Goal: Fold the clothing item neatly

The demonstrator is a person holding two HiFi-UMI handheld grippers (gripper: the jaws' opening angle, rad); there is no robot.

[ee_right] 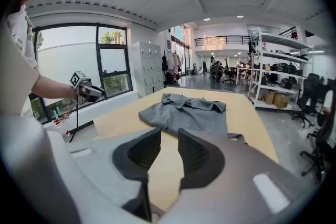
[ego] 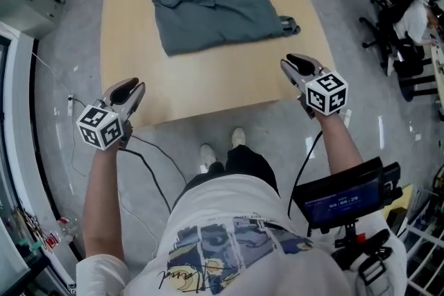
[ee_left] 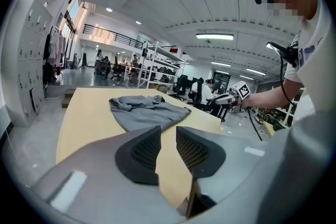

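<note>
Left tongs (ee_left: 168, 131): released; the two dark ribbed pads stand apart with a narrow gap, and only bare tabletop shows through it.
Right tongs (ee_right: 169, 134): likewise released, pads parted, nothing between them.
Placement of tongs: in the head view each sits above a near corner of the table (ego: 208, 90), left at the left corner, right at the right, both pointing toward the far side and tilted downward.
Shirt (ego: 218, 7): grey, collared, lying flat on the far half of the table with its collar toward the far edge; a small piece of fabric sticks out at its near right corner. It is well apart from both tongs and touched by neither.
Table: pale wood, bare between shirt and tongs.
Person: stands at the near edge, arms spread.
</note>
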